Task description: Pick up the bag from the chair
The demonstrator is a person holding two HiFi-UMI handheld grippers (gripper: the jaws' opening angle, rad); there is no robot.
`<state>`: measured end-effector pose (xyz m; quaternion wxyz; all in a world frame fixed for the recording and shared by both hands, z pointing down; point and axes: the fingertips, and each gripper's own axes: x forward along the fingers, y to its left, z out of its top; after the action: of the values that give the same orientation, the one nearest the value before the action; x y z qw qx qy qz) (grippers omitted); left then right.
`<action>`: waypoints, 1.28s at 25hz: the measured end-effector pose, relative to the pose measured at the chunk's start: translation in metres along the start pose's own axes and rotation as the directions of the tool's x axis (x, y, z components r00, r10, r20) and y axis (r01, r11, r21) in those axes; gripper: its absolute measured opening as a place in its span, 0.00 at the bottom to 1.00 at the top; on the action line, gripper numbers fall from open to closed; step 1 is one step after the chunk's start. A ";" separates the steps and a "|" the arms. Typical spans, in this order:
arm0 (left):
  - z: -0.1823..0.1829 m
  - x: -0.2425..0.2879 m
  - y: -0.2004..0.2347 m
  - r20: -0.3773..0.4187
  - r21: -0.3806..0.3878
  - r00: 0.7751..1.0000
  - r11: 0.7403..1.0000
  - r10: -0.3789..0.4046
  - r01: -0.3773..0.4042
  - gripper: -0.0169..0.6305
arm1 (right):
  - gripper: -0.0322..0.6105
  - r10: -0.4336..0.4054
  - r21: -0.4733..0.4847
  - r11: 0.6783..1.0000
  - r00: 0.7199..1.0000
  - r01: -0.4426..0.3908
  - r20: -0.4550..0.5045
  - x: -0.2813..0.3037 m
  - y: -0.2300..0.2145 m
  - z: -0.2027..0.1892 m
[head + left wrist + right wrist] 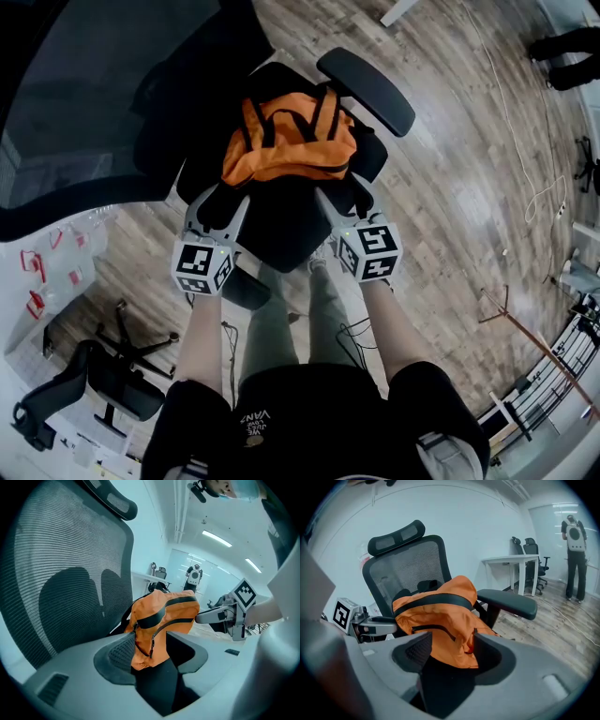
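Observation:
An orange bag (291, 141) with black straps sits slumped on the black office chair's seat (281, 230). My left gripper (217, 199) is at the bag's near left corner and my right gripper (345, 197) at its near right corner. In the left gripper view the jaws of my left gripper (150, 653) stand wide apart, with the bag's lower edge (150, 639) lying loose between them. In the right gripper view my right gripper (450, 656) is likewise open, the bag's hem (450, 639) hanging between its jaws. The mesh backrest (412, 564) stands behind the bag.
The chair's armrest (367, 89) juts out to the right of the bag. A dark desk top (84, 112) lies at upper left and another chair (84, 384) at lower left. Cables (525, 187) run over the wood floor. A person (574, 559) stands far right.

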<state>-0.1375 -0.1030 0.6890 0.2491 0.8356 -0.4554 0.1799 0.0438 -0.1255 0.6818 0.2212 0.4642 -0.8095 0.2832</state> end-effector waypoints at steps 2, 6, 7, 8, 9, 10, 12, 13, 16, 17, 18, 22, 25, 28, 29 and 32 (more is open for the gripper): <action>0.002 0.004 0.001 0.004 -0.002 1.000 1.000 -0.001 0.001 0.35 | 0.47 -0.001 0.001 1.000 1.000 0.001 0.002 0.003 -0.001 0.001; 0.005 0.009 0.003 0.008 -0.001 1.000 1.000 -0.004 0.004 0.36 | 0.47 0.000 -0.003 1.000 1.000 0.000 0.006 0.007 -0.001 0.004; 0.005 0.011 0.004 0.008 -0.001 1.000 1.000 -0.005 0.005 0.36 | 0.47 0.002 -0.005 1.000 1.000 -0.002 0.006 0.009 0.000 0.005; 0.006 0.012 0.004 0.008 0.000 1.000 1.000 -0.006 0.006 0.36 | 0.47 0.003 -0.007 1.000 1.000 -0.003 0.006 0.010 0.000 0.006; 0.006 0.013 0.005 0.007 -0.001 1.000 1.000 -0.007 0.007 0.36 | 0.47 0.005 -0.008 1.000 1.000 -0.004 0.004 0.012 0.000 0.006; 0.006 0.015 0.005 0.007 -0.003 1.000 1.000 -0.008 0.008 0.36 | 0.47 0.006 -0.011 1.000 1.000 -0.006 0.003 0.014 -0.001 0.006; 0.006 0.018 0.006 0.008 -0.007 1.000 1.000 -0.011 0.011 0.36 | 0.47 0.010 -0.016 1.000 1.000 -0.010 -0.001 0.018 -0.001 0.006; 0.006 0.019 0.006 0.008 -0.008 1.000 1.000 -0.014 0.014 0.36 | 0.47 0.012 -0.018 1.000 1.000 -0.012 -0.003 0.020 -0.001 0.007; 0.006 0.023 0.006 -0.004 0.001 1.000 1.000 -0.023 0.023 0.35 | 0.47 0.024 -0.027 0.999 1.000 -0.024 -0.010 0.024 0.000 0.008; 0.006 0.024 0.006 -0.009 0.001 1.000 1.000 -0.024 0.024 0.35 | 0.46 0.028 -0.032 0.999 1.000 -0.028 -0.011 0.025 0.001 0.009; 0.006 0.025 0.006 -0.012 -0.001 1.000 1.000 -0.025 0.025 0.35 | 0.46 0.032 -0.038 0.999 0.999 -0.032 -0.011 0.026 0.002 0.010; 0.011 0.029 0.005 -0.007 -0.007 0.999 0.999 -0.034 0.034 0.32 | 0.34 0.022 -0.052 0.998 1.000 -0.022 -0.013 0.028 -0.001 0.012; 0.015 0.031 0.004 -0.005 0.003 0.999 0.999 -0.044 0.044 0.24 | 0.21 0.011 -0.045 0.999 1.000 -0.012 -0.015 0.028 -0.003 0.012; 0.020 0.029 0.004 -0.005 0.013 0.999 0.999 -0.050 0.050 0.18 | 0.12 0.023 -0.069 0.997 1.000 -0.025 -0.019 0.026 0.004 0.014; 0.021 0.029 0.004 -0.008 0.018 0.999 0.999 -0.050 0.050 0.17 | 0.11 0.027 -0.078 0.997 0.999 -0.029 -0.022 0.025 0.007 0.015; 0.026 0.027 0.003 -0.015 0.028 0.999 0.998 -0.051 0.052 0.14 | 0.08 0.035 -0.086 0.996 0.999 -0.037 -0.026 0.023 0.010 0.017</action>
<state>-0.1241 -0.1375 0.6834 0.2449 0.8492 -0.4294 0.1858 0.0228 -0.1471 0.6805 0.2461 0.4361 -0.8264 0.2574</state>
